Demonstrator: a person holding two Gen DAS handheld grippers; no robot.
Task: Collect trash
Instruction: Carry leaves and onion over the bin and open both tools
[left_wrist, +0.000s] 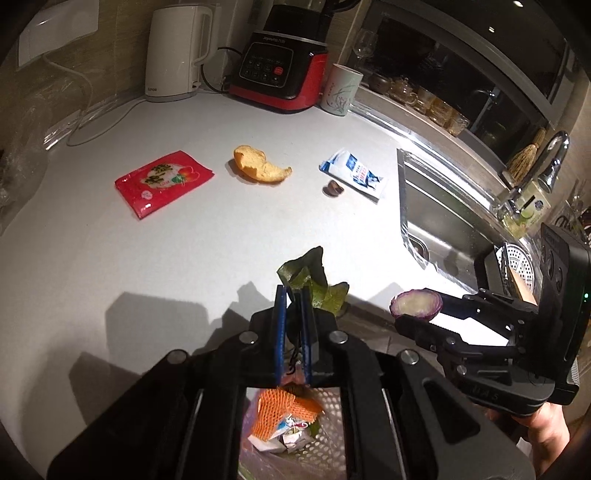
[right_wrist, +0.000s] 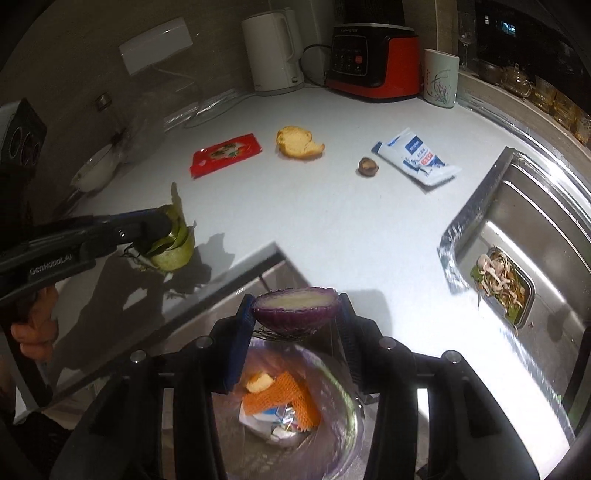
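Observation:
My left gripper (left_wrist: 293, 295) is shut on a green leafy vegetable scrap (left_wrist: 308, 277), held over the counter's front edge; the right wrist view shows that gripper (right_wrist: 166, 223) and the scrap (right_wrist: 177, 247) at the left. My right gripper (right_wrist: 295, 306) is shut on a purple onion half (right_wrist: 295, 314), cut face up, above the lined trash bin (right_wrist: 343, 373). The bin holds orange foam netting (right_wrist: 284, 398) and paper scraps. On the counter lie a red packet (left_wrist: 162, 182), an orange peel (left_wrist: 258, 164), a white-blue wrapper (left_wrist: 354, 173) and a brown nut shell (left_wrist: 333, 188).
A white kettle (left_wrist: 177, 51), a red-black blender (left_wrist: 280, 70) and a cup (left_wrist: 340, 88) stand along the back wall. At the right is a steel sink (right_wrist: 517, 221) with a tray of food scraps (right_wrist: 498, 288). A person's hand (right_wrist: 33, 332) holds the left gripper.

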